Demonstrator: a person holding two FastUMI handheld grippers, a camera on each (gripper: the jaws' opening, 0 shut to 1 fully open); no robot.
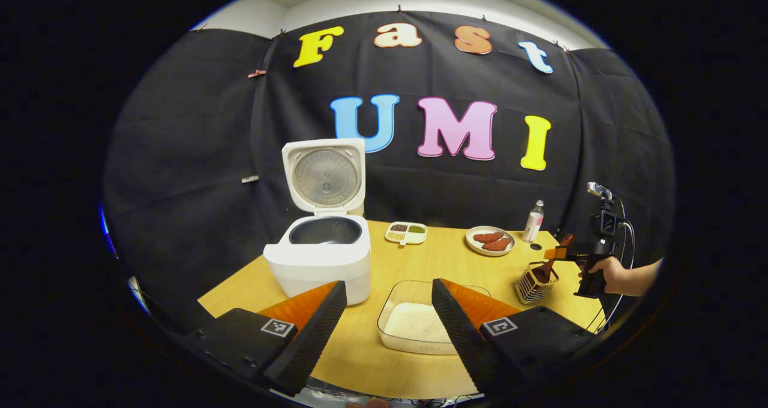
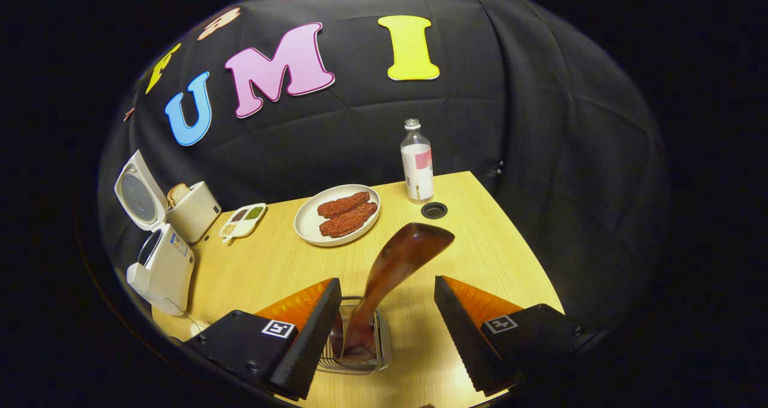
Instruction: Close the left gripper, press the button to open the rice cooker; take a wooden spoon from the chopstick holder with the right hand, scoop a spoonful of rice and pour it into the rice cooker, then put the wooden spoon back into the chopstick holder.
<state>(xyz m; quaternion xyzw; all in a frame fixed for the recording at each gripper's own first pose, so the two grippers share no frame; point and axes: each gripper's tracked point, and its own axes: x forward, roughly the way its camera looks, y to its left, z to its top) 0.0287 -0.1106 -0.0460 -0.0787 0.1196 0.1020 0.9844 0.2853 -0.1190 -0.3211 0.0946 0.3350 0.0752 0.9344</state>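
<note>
Your right gripper (image 2: 387,330) hung wide open around the wooden spoon (image 2: 393,270) in the holder (image 2: 360,354); your left gripper (image 1: 389,324) was wide too.

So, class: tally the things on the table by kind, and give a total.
Appliances: 2, rice cooker, toaster
Dishes: 3, plate, sectioned dish, rice container
Bottles: 1, bottle
Utensil items: 2, chopstick holder, wooden spoon
Total: 8

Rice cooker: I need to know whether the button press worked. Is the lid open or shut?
Open. The rice cooker has its lid standing upright, and the dark inner pot is exposed.
</note>
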